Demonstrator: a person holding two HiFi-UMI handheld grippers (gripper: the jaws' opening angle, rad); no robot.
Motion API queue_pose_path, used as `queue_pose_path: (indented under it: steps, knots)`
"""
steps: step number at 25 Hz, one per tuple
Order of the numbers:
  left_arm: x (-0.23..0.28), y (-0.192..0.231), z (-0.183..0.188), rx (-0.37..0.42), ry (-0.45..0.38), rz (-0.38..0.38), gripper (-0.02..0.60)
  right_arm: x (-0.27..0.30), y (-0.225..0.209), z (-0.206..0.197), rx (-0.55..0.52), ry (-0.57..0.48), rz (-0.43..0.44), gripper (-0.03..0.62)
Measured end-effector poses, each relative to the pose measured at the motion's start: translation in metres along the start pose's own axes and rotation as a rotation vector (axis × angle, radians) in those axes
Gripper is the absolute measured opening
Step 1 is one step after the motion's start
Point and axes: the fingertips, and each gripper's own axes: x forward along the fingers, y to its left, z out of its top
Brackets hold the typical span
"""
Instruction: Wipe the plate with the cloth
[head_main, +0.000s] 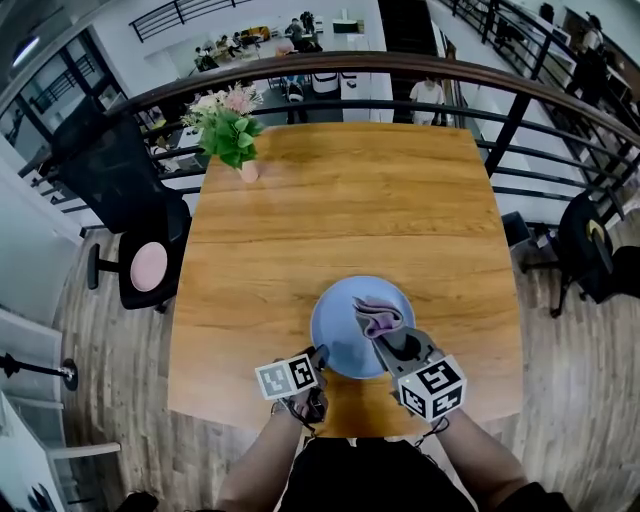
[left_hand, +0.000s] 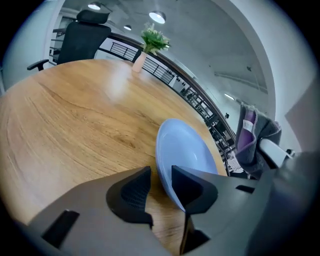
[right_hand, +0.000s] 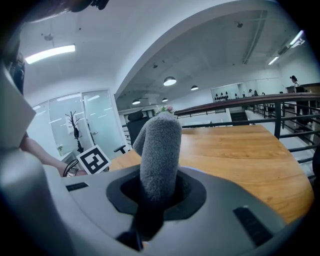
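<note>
A light blue plate lies on the wooden table near its front edge. My left gripper is at the plate's near-left rim. In the left gripper view the left gripper stands open with the rim of the plate between its jaws, and a gap shows beside the left pad. My right gripper hangs over the plate's near-right part, shut on a grey and purple cloth. The cloth sticks up from between the right gripper's jaws.
A pink vase of flowers stands at the table's far left corner. A black office chair is left of the table, another chair right of it. A curved railing runs behind the table.
</note>
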Motion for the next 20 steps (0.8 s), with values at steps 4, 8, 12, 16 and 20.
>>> queue_pose_path:
  steps: [4, 8, 12, 16, 20]
  knots:
    - [0.008, 0.002, -0.006, -0.054, 0.031, -0.016, 0.135, 0.014, 0.001, -0.006, 0.015, 0.029, 0.002, 0.072]
    - [0.012, 0.003, -0.010, -0.080, 0.046, -0.034, 0.126, 0.027, 0.006, -0.013, 0.020, 0.055, 0.010, 0.072]
    - [0.014, 0.005, -0.009, -0.085, 0.047, -0.040, 0.117, 0.044, 0.009, -0.021, 0.006, 0.091, 0.023, 0.072]
    - [0.017, 0.004, -0.008, -0.082, 0.046, -0.041, 0.092, 0.064, 0.009, -0.035, 0.001, 0.146, 0.035, 0.072]
    - [0.019, 0.006, -0.007, -0.107, 0.029, -0.020, 0.061, 0.082, 0.008, -0.053, -0.010, 0.213, 0.046, 0.072]
